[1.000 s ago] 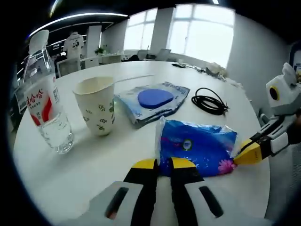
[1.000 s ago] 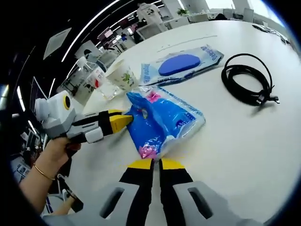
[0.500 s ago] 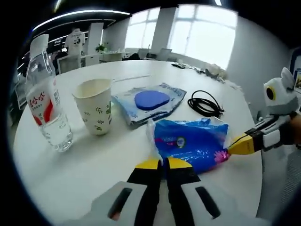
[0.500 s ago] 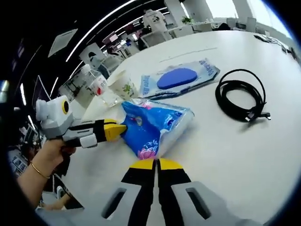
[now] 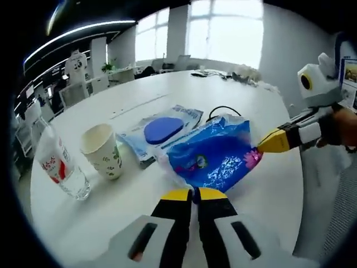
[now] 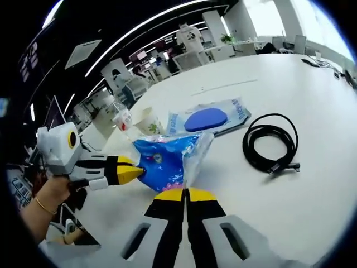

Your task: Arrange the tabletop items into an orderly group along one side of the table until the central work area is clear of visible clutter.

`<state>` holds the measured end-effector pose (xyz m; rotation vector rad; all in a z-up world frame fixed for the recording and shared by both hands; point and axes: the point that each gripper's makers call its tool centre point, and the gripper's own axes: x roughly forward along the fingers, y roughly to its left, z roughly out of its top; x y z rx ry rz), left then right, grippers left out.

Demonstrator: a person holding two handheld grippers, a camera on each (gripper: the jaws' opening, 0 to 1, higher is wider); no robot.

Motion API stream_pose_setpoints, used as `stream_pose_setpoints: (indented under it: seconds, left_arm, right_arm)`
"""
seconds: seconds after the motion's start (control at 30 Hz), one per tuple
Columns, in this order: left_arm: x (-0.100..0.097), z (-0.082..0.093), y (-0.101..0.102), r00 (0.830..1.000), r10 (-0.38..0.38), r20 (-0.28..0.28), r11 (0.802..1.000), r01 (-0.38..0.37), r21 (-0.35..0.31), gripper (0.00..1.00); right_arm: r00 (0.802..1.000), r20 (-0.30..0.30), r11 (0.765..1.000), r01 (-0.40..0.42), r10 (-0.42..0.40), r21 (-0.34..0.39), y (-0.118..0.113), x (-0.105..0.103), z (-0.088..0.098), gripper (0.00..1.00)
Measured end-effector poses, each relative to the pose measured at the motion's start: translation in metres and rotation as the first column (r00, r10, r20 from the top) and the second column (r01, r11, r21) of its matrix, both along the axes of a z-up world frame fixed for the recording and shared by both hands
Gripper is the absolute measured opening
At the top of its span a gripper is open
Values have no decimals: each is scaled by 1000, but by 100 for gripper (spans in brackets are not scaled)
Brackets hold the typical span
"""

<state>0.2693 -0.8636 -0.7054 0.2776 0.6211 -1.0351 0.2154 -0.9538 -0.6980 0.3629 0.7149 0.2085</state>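
Observation:
A blue plastic tissue packet hangs above the white table, stretched between both grippers. My left gripper is shut on its near clear edge. My right gripper comes in from the right, its yellow tips pinching the packet's far corner. In the right gripper view the packet hangs in front of my right gripper, which is shut on its edge, while the left gripper holds its left end.
A paper cup and a water bottle stand at the left. A clear bag with a blue disc lies behind the packet. A coiled black cable lies to the right. A person's hand holds the left gripper.
The packet has come up off the table, held at both ends. Both views have risen with it, so the cup, bottle, bag and cable look smaller and farther.

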Motion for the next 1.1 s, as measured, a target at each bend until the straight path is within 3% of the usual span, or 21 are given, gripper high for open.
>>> stream_pose_setpoints:
  seconds: [0.2,0.6,0.73,0.83,1.1]
  left_arm:
    - [-11,10,-11,1000,-19,-9,1000,20,9,4]
    - [-18,31,-44,997,-41,67,999,39,19,4]
    - [-20,37,-55,995,-62,75,998,60,32,4]
    - [-24,41,-64,997,-70,43,997,68,36,5]
    - [-22,60,-91,988,-123,93,992,119,50,5]
  right_arm:
    - [997,23,997,-72,73,-21,-15,2,14,0]
    - [997,38,996,-69,71,-49,-53,1,27,0]
    - [996,47,996,-69,72,-57,-65,3,34,0]
    - [996,52,996,-68,71,-56,-77,5,41,0]
    - [995,63,995,-67,73,-80,-106,17,57,0]
